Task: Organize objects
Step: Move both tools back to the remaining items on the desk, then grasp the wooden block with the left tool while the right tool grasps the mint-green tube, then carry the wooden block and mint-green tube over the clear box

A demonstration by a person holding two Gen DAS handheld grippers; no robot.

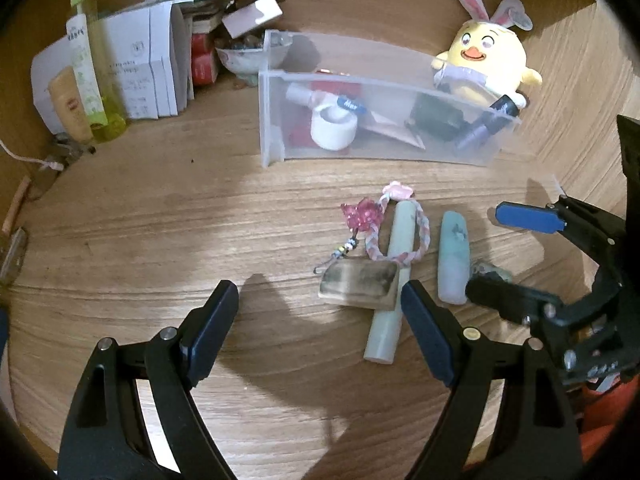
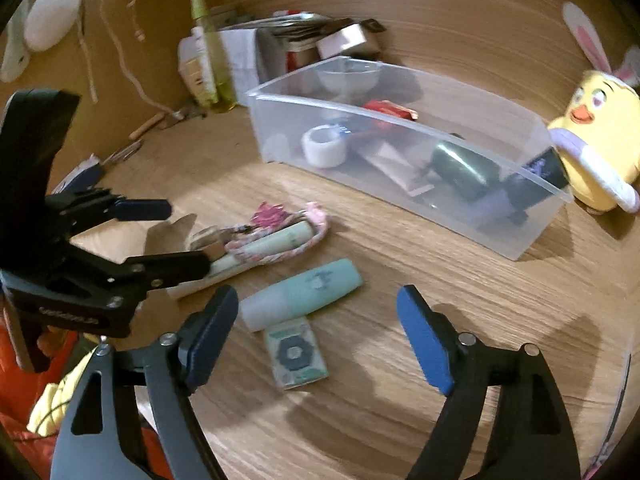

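- While both grippers gape empty, the left gripper [image 1: 320, 320] has the pale stick [image 1: 390, 280] by its right finger.
- Mint tube [image 2: 304, 292] lies between the right gripper [image 2: 318, 334] fingers' tips.

From my left camera, the counter [image 1: 140, 232] lies bare from nine to eleven o'clock, giving wide room to pass. At twelve to one the clear bin [image 1: 380, 120] blocks the way, open at the top, with the yellow plush chick [image 1: 486, 64] just behind its right end. At ten, a bottle [image 1: 94, 80] and white boxes [image 1: 152, 68] crowd the back corner. Straight ahead, a pale tube [image 1: 394, 280], braided strap [image 1: 400, 236], flat card [image 1: 360, 284] and mint bottle [image 1: 453, 258] lie close together. My right hand-held gripper [image 1: 504, 256] stands open at three, narrowing that side.
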